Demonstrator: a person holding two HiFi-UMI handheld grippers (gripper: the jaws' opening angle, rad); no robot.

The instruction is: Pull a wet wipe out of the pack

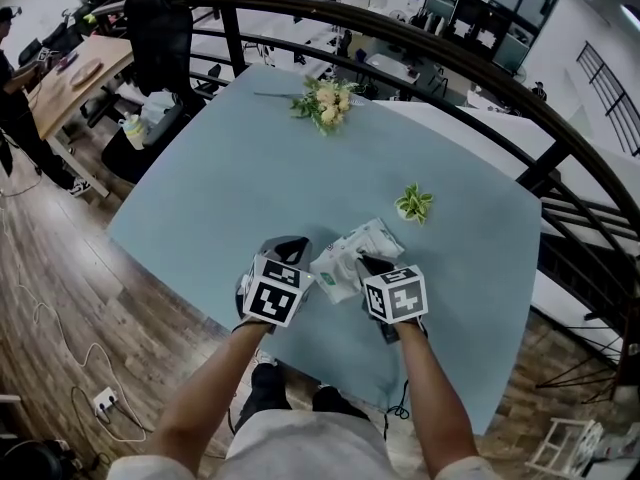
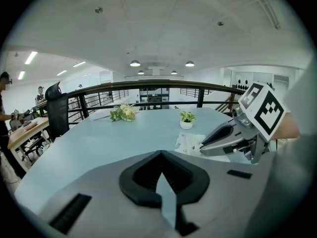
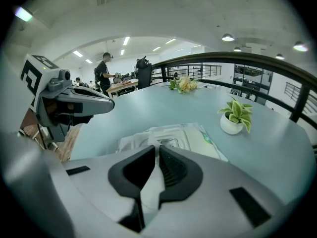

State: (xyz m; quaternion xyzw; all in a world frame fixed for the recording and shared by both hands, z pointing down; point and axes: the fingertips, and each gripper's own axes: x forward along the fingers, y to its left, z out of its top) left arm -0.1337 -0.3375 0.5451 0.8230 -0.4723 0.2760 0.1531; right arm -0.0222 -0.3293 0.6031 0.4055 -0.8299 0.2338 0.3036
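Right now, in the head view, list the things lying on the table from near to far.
wet wipe pack → small potted plant → flower bouquet

A big open office
Beyond the left gripper (image 2: 161, 155), a black railing (image 2: 163, 85) runs past the blue table (image 1: 240, 168); farther off to its left stand a wooden desk (image 1: 85, 73), a black office chair (image 1: 160, 38) and a person (image 1: 12, 88)
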